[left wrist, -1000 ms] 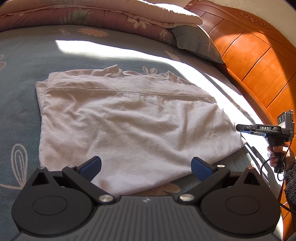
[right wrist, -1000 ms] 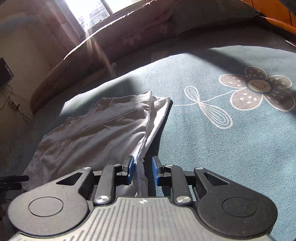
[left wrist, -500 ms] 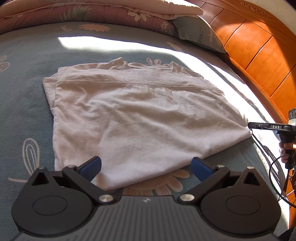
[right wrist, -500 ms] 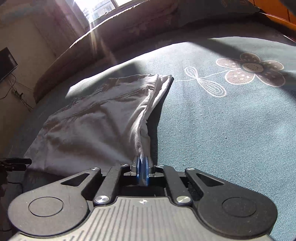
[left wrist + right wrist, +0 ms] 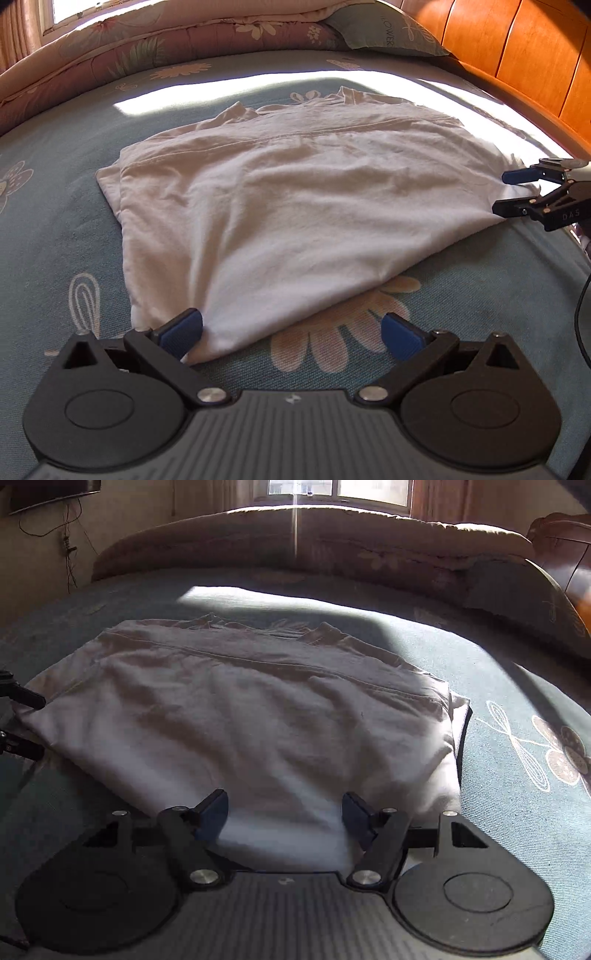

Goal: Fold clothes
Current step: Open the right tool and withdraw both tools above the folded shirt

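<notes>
Right claw [image 5: 284, 814] opening off shirt [image 5: 240, 716]

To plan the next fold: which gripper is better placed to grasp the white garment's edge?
Probably the right gripper: its opening jaws already have the white garment edge between them. The left gripper stands open at one corner only.

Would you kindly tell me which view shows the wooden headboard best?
The left wrist view: the headboard spans its upper right in sunlit orange panels. The right wrist view catches only a dark sliver of it at the right edge.
</notes>
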The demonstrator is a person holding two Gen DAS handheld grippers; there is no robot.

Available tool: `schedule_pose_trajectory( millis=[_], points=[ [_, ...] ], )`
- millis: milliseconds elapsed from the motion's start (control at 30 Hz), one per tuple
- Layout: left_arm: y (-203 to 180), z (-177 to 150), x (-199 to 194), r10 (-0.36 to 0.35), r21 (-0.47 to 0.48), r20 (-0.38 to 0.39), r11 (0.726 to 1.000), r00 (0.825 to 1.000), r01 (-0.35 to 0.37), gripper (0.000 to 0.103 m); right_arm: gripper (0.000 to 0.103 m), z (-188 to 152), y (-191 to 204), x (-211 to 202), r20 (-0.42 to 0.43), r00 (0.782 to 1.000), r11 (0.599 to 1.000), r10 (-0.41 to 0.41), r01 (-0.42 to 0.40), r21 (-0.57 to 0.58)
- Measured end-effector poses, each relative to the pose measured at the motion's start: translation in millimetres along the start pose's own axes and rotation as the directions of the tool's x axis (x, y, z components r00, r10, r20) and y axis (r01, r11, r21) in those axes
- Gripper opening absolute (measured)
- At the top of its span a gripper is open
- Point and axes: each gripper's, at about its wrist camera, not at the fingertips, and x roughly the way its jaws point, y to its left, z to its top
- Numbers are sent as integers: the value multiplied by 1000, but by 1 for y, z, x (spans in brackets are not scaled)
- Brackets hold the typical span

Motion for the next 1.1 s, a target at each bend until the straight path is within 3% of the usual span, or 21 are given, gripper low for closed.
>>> schedule_pose_trajectory(
  millis=[67, 133, 233, 300, 367, 500, 567, 633, 667, 733, 833, 933, 1000, 1033, 1100],
  points=[
    [5, 8, -6, -40, -15, -6, 999, 999, 40, 102, 103, -6, -2, -5, -5, 1000, 1000, 15, -15, 16],
    [14, 21, -12, -105, -62, 14, 992, 994, 106, 102, 103, 5, -2, -8, 9, 1000, 1000, 25, -25, 17],
    [30, 53, -9, -128, -85, 124, 987, 984, 139, 102, 103, 21, -3, -13, 30, 999, 999, 39, -39, 18],
    [44, 71, 6, -163, -140, 152, 973, 975, 185, 102, 103, 40, -8, -10, 77, 995, 997, 63, -67, 50],
    [61, 82, 27, -207, -229, 159, 943, 965, 240, 102, 103, 55, -21, 1, 118, 983, 982, 141, -154, 111],
    [95, 67, 50, -167, -329, 114, 924, 979, 195, 102, 103, 54, -67, 30, 127, 963, 916, 236, -264, 301],
    [104, 56, 42, -202, -329, 155, 913, 967, 243, 101, 101, 42, -91, 35, 144, 963, 891, 226, -264, 368],
    [103, 56, 29, -168, -312, 126, 929, 978, 200, 101, 98, 28, -112, 26, 197, 948, 855, 249, -311, 416],
    [101, 59, 25, -141, -291, 108, 942, 984, 167, 101, 100, 28, -117, 20, 191, 956, 854, 221, -285, 435],
    [99, 72, 20, -151, -260, 109, 950, 983, 175, 101, 103, 27, -124, 9, 177, 970, 854, 167, -232, 466],
    [98, 102, 28, -255, -255, 149, 923, 955, 287, 101, 103, 45, -120, 4, 227, 949, 838, 221, -304, 453],
    [97, 127, 55, -347, -295, 166, 876, 923, 382, 101, 103, 73, -104, 14, 288, 899, 812, 330, -426, 398],
    [101, 134, 77, -351, -349, 143, 857, 925, 379, 101, 103, 91, -90, 33, 263, 881, 802, 392, -468, 370],
    [104, 135, 84, -327, -365, 136, 861, 935, 354, 101, 103, 96, -84, 45, 231, 884, 803, 406, -466, 372],
    [113, 131, 89, -249, -381, 138, 880, 959, 283, 101, 103, 94, -83, 61, 168, 912, 832, 374, -410, 375]
  ],
)
